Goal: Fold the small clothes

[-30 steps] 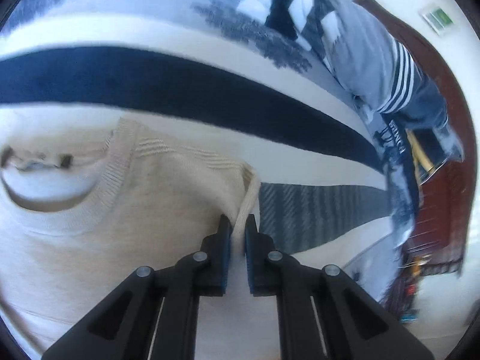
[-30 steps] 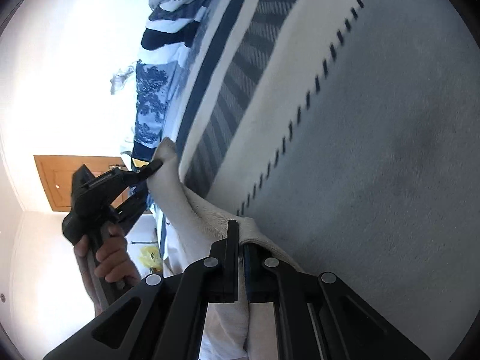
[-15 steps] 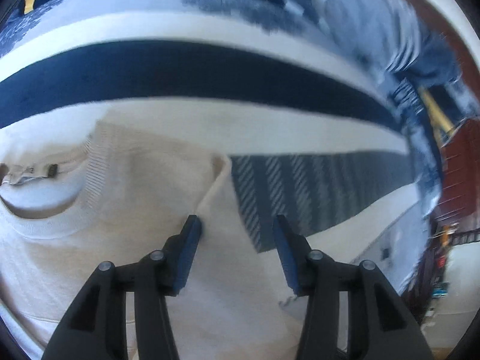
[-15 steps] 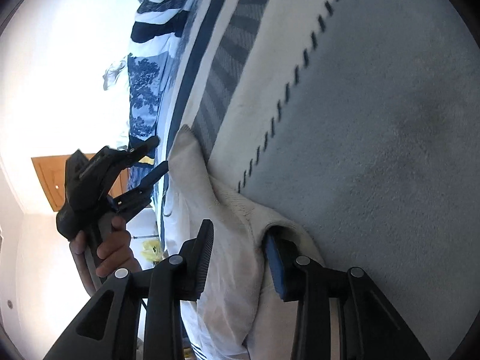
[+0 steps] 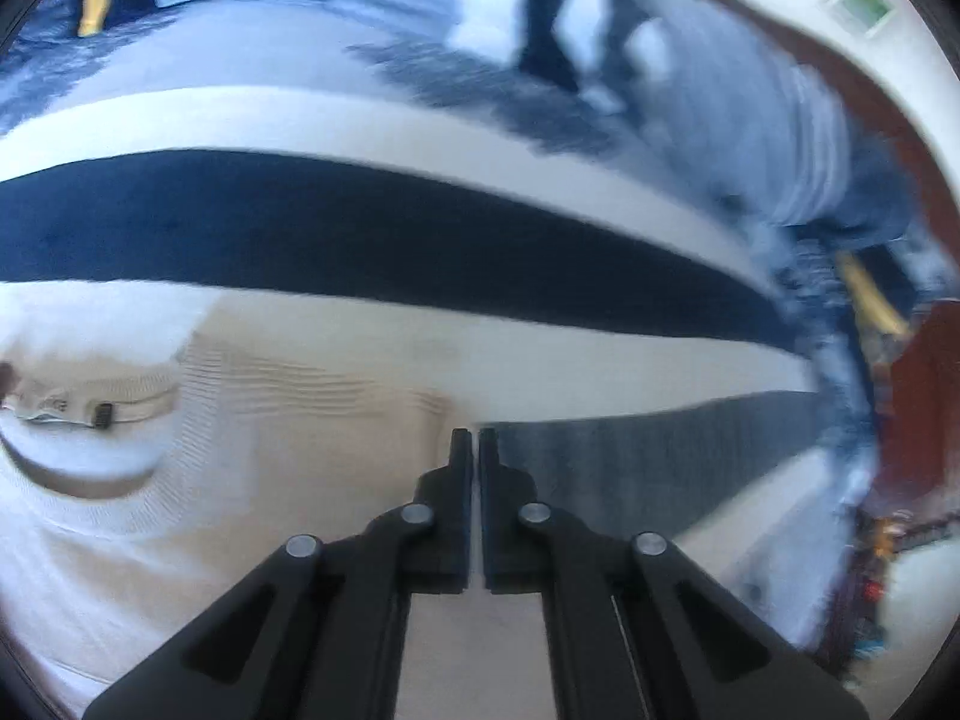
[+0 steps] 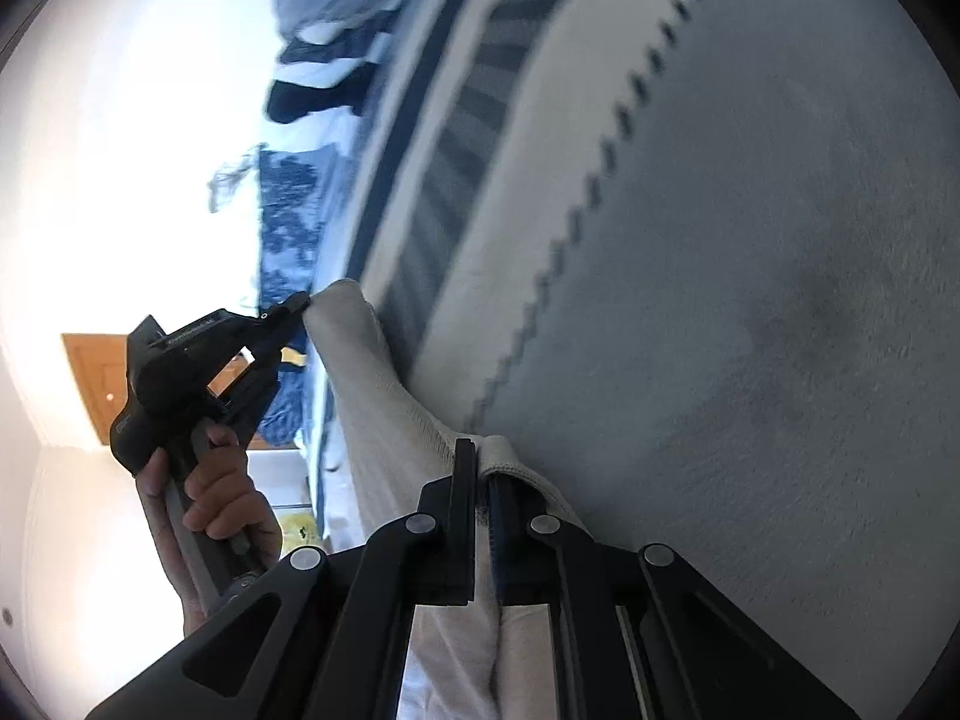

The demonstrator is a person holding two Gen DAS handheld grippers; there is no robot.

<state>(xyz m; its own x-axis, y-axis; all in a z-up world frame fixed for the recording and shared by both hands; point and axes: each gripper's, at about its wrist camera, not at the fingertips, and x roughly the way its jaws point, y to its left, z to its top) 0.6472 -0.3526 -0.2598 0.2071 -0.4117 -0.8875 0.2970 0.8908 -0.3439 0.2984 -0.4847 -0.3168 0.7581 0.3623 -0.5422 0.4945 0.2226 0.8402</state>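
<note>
A cream knitted sweater (image 5: 288,456) lies on a striped bedspread (image 5: 360,240), its round neckline (image 5: 90,420) at the left. In the left wrist view my left gripper (image 5: 472,438) is shut at the sweater's shoulder edge, with no cloth showing between the fingers. The right wrist view shows that left gripper (image 6: 300,302) touching the sweater's far corner (image 6: 342,312). My right gripper (image 6: 480,474) is shut on the sweater's near hem (image 6: 504,462), which bunches over the fingers.
A pile of blue and striped clothes (image 5: 810,138) lies at the far right of the bed. The grey part of the bedspread (image 6: 750,300) spreads to the right of the sweater. A wooden door (image 6: 96,384) stands behind the left hand.
Both grippers opened half a second ago and let go of the sweater edge. Both are shut again now, the right one on the hem, the left at the shoulder corner.
</note>
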